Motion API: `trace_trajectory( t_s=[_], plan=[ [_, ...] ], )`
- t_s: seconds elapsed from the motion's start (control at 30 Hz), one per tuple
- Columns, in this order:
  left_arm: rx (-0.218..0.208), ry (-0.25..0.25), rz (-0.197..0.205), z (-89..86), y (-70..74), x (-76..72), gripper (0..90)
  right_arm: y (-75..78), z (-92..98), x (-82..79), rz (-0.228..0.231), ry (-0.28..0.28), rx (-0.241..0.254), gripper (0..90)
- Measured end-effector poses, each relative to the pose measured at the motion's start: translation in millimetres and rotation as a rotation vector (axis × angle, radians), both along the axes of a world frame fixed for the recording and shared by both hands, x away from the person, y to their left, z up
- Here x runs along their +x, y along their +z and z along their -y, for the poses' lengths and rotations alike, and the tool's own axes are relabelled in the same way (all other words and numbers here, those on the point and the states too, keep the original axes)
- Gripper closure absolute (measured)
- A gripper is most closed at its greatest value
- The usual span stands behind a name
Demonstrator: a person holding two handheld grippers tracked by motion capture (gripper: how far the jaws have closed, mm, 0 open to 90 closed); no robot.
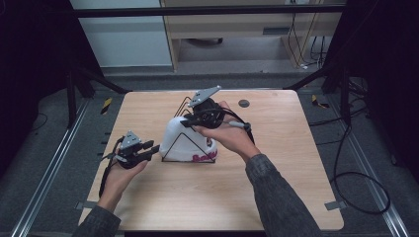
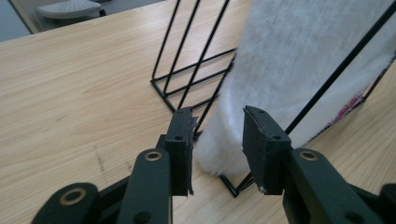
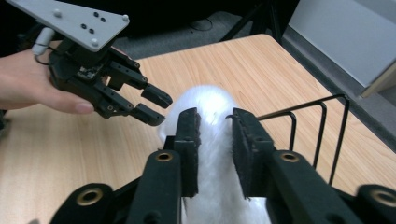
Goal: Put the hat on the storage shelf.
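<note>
Towel [image 1: 180,140], white and fluffy, draped over a black wire rack [image 1: 170,148] near the middle of the table [image 1: 276,187]. Pile looks soft, plush-like. Pink-red lettering runs along its lower edge on the near side; the word is not readable. It hangs in a peaked, tent-like shape, with the rack's slanted wires crossing its face.

Left gripper [image 1: 148,147]: just beside the towel's low left corner. In the left gripper view that corner [image 2: 219,149] sits between the two jaws, close to both, but a gap shows on each side; pads are not pressing. Jaws released, parted a little. Rack base wires [image 2: 187,86] lie beyond the jaws, on the wood.

Right gripper [image 1: 190,121]: at the towel's top, held from above and behind. In the right gripper view the towel's crest [image 3: 212,112] runs between the jaws, fur brushing the inner faces, no clear squeeze. Jaws released, slightly apart. Upright wire loops [image 3: 322,121] stand to the right of these jaws; the left gripper [image 3: 154,105] and its hand [image 3: 28,84] show beyond, upper left.
</note>
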State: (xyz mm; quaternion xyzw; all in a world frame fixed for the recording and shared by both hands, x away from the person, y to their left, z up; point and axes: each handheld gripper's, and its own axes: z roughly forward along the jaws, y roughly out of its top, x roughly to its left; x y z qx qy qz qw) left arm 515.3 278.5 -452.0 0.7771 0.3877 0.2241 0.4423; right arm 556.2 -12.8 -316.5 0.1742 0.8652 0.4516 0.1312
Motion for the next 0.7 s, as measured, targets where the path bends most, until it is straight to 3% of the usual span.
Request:
trace_trajectory(
  t_s=[0.2,0.37,0.47,0.7],
  plan=[
    [-0.001,0.032,0.005,-12.8,0.9,-5.2,55.5,7.4,5.5,-5.7,0.004,-0.022,0.034,55.4],
    [0.056,0.085,-0.016,-21.8,-1.8,-10.8,36.8,12.1,12.9,-12.8,0.023,-0.072,0.046,41.2],
    [0.083,0.081,-0.052,-23.7,-6.8,-11.8,25.4,14.8,18.3,-16.5,0.033,-0.100,0.053,35.9],
    [0.091,0.088,-0.077,-21.7,-11.6,-13.9,15.7,22.1,29.7,-21.9,0.053,-0.137,0.056,29.8]
  ],
)
